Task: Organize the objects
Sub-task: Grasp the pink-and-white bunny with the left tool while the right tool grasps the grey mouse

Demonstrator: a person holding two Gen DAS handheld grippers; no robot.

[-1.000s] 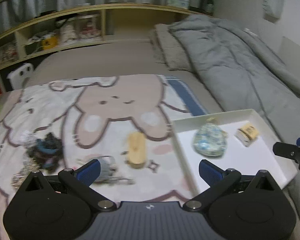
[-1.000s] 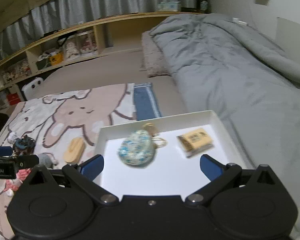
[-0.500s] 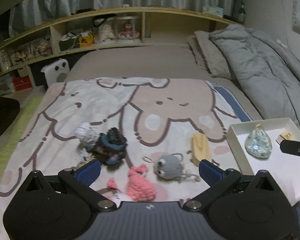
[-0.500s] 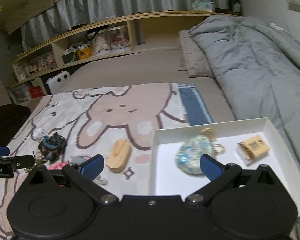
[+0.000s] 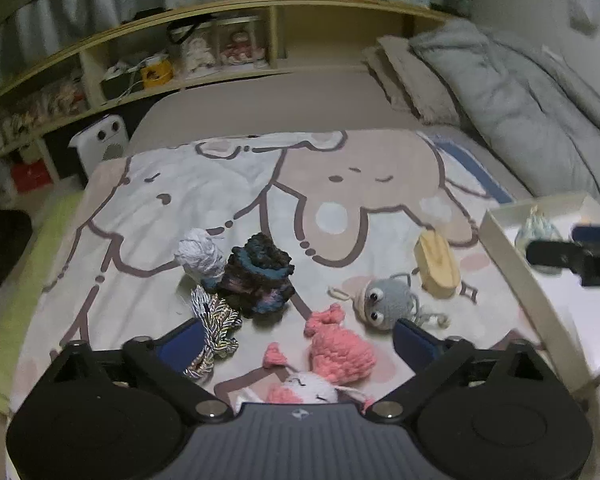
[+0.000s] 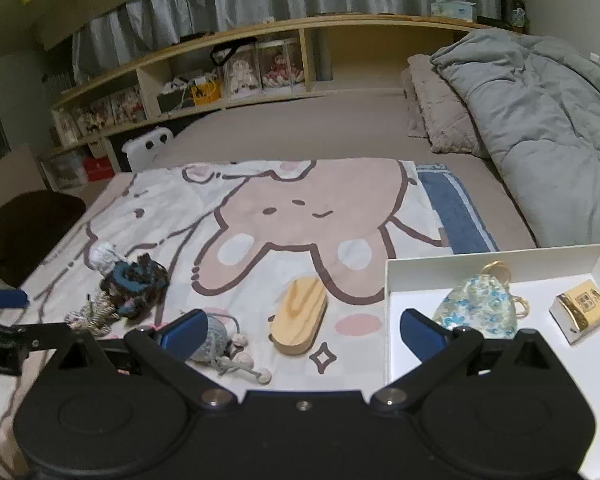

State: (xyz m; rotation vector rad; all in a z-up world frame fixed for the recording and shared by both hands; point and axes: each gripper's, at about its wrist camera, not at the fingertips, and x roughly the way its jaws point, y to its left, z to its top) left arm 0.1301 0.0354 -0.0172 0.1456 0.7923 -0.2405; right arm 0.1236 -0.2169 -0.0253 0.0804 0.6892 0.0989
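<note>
My left claw hangs wide and empty over the pink toy, my right claw is wide too, and I may catch the blanket because the toy is soft.

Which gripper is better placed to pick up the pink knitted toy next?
Left. The open left gripper has the pink knitted toy between its fingers; the right gripper faces the wooden block and tray.
</note>
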